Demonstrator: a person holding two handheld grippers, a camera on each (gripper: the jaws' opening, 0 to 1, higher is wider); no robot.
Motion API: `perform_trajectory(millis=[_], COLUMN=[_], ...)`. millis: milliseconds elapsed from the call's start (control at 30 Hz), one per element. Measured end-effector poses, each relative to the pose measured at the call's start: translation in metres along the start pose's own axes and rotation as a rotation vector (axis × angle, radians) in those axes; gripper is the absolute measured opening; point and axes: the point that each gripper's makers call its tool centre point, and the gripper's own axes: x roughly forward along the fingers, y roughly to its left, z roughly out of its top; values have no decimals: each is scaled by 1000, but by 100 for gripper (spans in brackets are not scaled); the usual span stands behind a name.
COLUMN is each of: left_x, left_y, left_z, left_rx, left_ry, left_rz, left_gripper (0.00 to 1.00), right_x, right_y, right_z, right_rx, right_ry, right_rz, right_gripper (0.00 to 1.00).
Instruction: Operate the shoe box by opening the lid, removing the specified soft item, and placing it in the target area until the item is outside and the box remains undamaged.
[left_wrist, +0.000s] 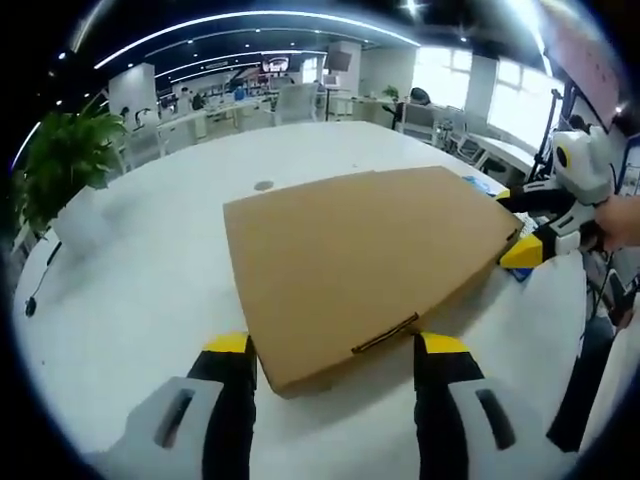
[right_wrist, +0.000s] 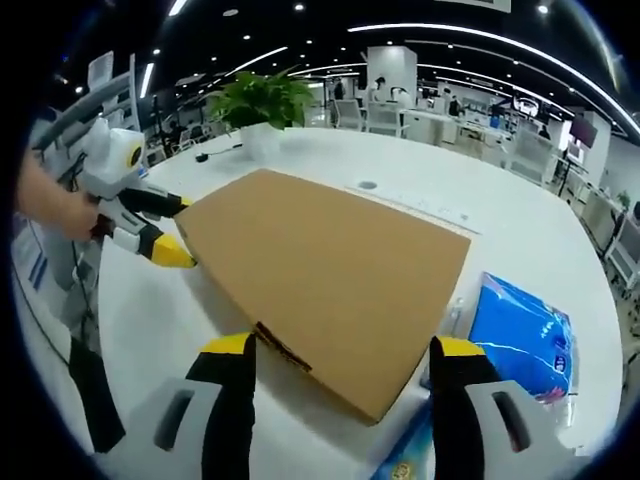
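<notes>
Two hand-held grippers flank a closed cardboard shoe box (left_wrist: 370, 265) lying flat mid-worktop (left_wrist: 150, 280), white surface bare around it. Left hand-held gripper (left_wrist: 340, 350) straddles one box edge, jaws spread wide, gripping nothing; right hand-held gripper (right_wrist: 340, 350) likewise at the opposite edge. Contents are hidden. Right gripper view adds a blue packet (right_wrist: 525, 335) just beside the box.

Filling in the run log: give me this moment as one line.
box: lid closed, on white table | left gripper: open, at one end | right gripper: open, at opposite end | blue packet: beside box
</notes>
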Motion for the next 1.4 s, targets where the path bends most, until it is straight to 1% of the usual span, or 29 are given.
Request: perform_trajectory(millis=[500, 1033, 1167, 1400], left_x=[-3, -4, -5, -7], left_y=[-8, -13, -14, -14], left_z=[-3, -4, -6, -7], left_rx=[-1, 4, -1, 5], left_ry=[3, 3, 4, 6], left_rz=[0, -7, 0, -9], left_gripper=[63, 63, 63, 63], right_x=[-7, -13, -13, -14], right_y=[0, 1, 2, 3], right_z=[-5, -10, -12, -14], right_rx=[0, 7, 43, 24], right_ry=[6, 1, -3, 10], right_rz=[0, -8, -7, -12], right_gripper=[71, 70, 69, 68])
